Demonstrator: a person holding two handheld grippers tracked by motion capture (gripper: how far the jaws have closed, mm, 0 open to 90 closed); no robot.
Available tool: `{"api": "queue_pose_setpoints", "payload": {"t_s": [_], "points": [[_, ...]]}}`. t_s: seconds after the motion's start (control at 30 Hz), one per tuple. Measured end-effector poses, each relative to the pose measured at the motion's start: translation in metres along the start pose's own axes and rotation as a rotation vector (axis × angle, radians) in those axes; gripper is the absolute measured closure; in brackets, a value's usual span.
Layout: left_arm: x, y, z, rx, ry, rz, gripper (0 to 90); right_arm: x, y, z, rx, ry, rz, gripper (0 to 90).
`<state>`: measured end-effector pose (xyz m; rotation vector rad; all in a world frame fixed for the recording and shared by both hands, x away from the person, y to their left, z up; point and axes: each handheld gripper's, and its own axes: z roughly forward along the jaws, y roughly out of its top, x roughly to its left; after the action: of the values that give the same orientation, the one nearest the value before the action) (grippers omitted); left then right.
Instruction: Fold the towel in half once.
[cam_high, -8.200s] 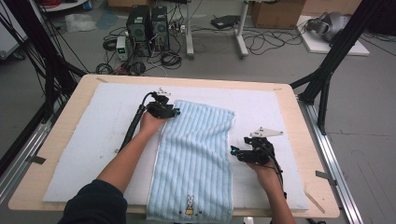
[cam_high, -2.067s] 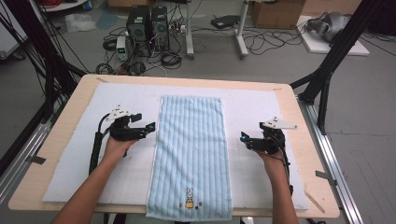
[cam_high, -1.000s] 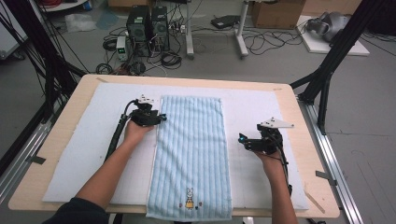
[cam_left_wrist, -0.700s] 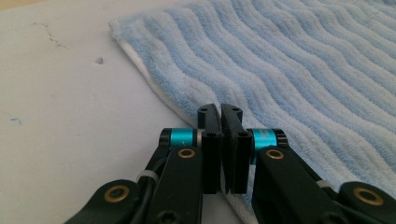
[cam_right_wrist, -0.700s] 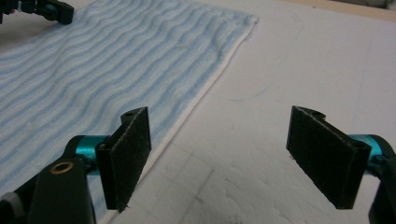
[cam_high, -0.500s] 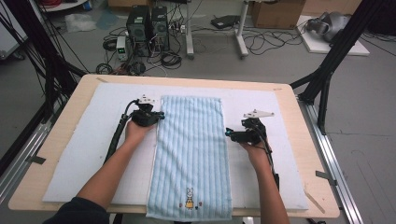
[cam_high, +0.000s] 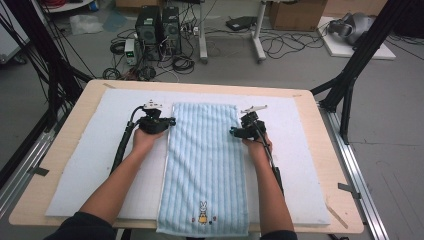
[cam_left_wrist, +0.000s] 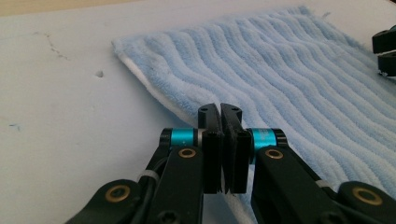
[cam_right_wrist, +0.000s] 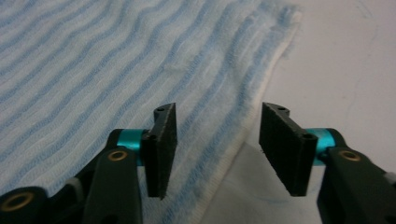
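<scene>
Jaws of the left gripper (cam_left_wrist: 223, 140) have clamped the towel (cam_high: 205, 165) edge; the right gripper (cam_right_wrist: 215, 140) has moved in, its jaws just closing, apart, astride the opposite edge—ready to lift for folding.

place: lab | evidence: computer towers (cam_high: 159, 25), floor cables (cam_high: 280, 46), rig frame (cam_high: 360, 55)

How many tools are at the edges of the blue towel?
2. The left tool is shut on the blue towel at its left edge; the right tool is open astride its right edge.
</scene>
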<state>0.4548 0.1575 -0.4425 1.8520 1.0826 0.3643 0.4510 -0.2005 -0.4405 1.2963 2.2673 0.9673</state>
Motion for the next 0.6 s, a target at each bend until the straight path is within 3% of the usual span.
{"api": "queue_pose_setpoints", "payload": {"t_s": [0.07, 0.1, 0.17, 0.33, 0.43, 0.6], "points": [[0.000, 0.000, 0.000, -0.002, 0.000, 0.001, 86.8, 0.003, 0.001, 0.003, 0.011, -0.001, -0.015, 62.6], [0.000, 0.000, 0.000, -0.002, -0.002, -0.001, 86.8, 0.003, 0.001, 0.003, 0.008, 0.013, -0.008, 72.2], [0.001, 0.000, 0.000, -0.006, -0.003, -0.005, 86.8, 0.006, 0.002, 0.003, 0.014, 0.013, -0.021, 80.6], [0.004, 0.006, 0.000, -0.023, 0.017, -0.020, 86.8, 0.001, 0.003, 0.002, -0.006, -0.013, -0.011, 85.4], [0.005, 0.014, 0.001, -0.031, 0.016, -0.018, 86.8, -0.007, 0.002, 0.001, -0.045, 0.001, 0.052, 86.0], [0.002, 0.023, 0.003, -0.041, 0.004, -0.013, 86.9, -0.013, 0.002, -0.002, -0.078, -0.004, 0.076, 86.6]]}}
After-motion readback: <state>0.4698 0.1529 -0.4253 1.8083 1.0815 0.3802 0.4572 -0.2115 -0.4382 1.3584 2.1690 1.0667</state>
